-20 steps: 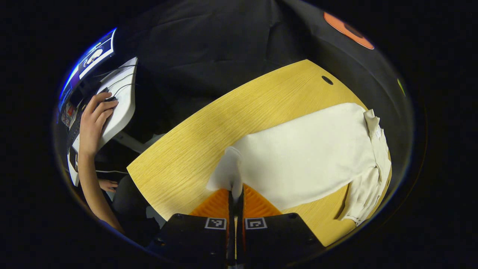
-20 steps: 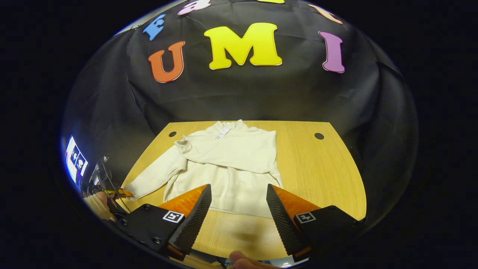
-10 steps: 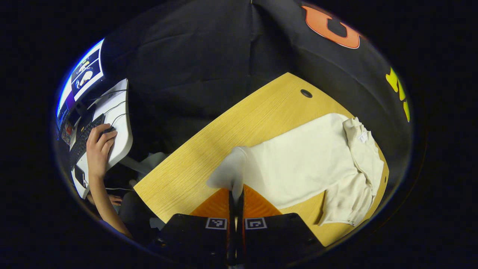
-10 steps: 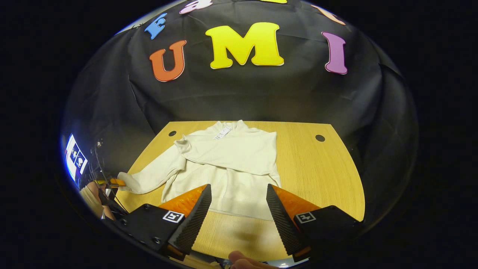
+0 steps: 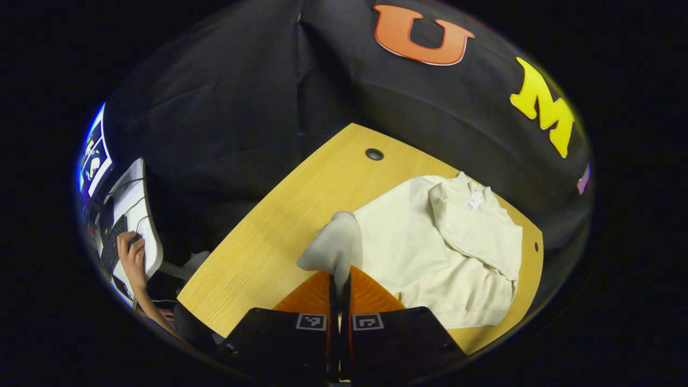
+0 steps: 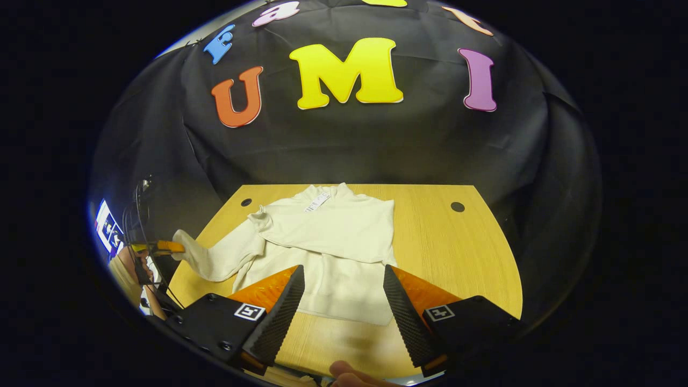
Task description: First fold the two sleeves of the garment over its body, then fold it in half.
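One sleeve cuff (image 5: 333, 250) was pinched in the left hand-held gripper (image 5: 339, 285); right hand-held gripper (image 6: 344, 298) gaped above the garment (image 6: 333, 236) on the worktop (image 6: 457, 247).

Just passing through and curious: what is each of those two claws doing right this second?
Left gripper: shut on the sleeve cuff of the cream sweatshirt, lifted off the table.
Right gripper: open, holding nothing, above the sweatshirt's hem.

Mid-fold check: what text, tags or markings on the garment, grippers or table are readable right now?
Neck tag on the cream garment: print too small to read.
Square black-and-white markers on the right gripper: coded patterns, no words.
Markers on the left gripper: same.
Wooden table: no text.
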{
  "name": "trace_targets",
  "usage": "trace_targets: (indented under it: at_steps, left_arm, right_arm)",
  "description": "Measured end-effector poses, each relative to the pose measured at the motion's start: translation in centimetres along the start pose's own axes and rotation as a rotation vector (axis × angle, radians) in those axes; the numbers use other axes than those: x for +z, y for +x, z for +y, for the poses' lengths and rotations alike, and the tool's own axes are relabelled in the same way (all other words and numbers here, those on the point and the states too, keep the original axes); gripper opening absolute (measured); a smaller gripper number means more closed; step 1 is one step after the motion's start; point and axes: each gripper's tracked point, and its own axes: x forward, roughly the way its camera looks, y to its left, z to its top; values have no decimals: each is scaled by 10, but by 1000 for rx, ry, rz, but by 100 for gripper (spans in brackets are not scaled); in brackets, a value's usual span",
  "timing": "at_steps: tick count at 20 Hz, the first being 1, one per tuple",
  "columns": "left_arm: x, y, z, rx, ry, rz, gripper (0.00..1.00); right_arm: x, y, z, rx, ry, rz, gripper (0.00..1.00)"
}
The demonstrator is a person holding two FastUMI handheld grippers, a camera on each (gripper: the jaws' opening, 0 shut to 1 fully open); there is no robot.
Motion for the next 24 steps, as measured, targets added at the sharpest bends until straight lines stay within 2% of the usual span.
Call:
trace_targets:
  at_steps: [9,16,19,20,24]
  left_arm:
    - [23,23,-131,-150,144,-8,4]
    - [34,32,-231,-257,213,-19,4]
    - [27,37,-275,-300,254,-10,3]
    - [24,38,-290,-312,266,-6,0]
    - [11,48,-342,-344,306,1,3]
  right_arm:
    - [-2,-1,-25,-29,22,10,92]
    - [-13,-8,-62,-81,62,28,92]
    - [-18,-12,-78,-112,84,41,92]
    - [-19,-13,-83,-119,93,45,92]
    - [-22,-15,-102,-145,120,61,92]
